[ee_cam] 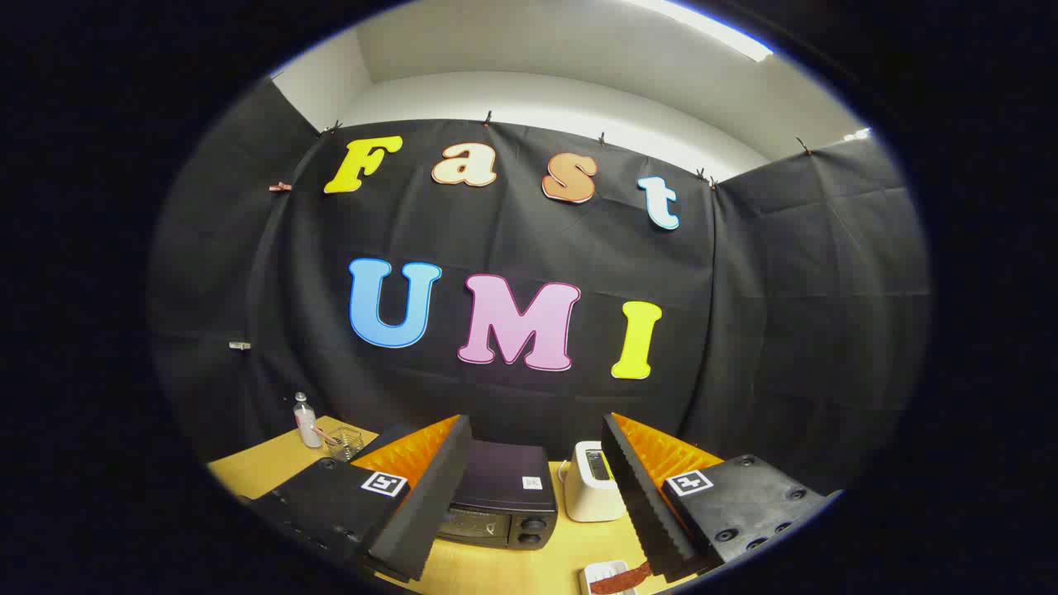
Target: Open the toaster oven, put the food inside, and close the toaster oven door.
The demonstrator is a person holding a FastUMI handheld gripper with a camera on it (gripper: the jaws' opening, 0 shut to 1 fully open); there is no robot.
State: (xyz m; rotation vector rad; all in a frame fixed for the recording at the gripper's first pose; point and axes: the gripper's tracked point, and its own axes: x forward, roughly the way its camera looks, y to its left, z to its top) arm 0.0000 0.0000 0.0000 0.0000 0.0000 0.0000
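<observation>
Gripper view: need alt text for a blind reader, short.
The hand-held gripper hangs open above a wooden table, fingers apart with nothing between them. Beyond them sit a closed black toaster oven and a white toaster; a tray of food lies near the right finger.

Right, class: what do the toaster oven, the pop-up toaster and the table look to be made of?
Toaster oven: probably painted metal, matt black top, seen between the open gripper fingers.
Pop-up toaster: likely plastic, smooth cream shell with soft sheen.
Table: wood or wood-look laminate, even yellow-tan surface; which one cannot be told.
</observation>
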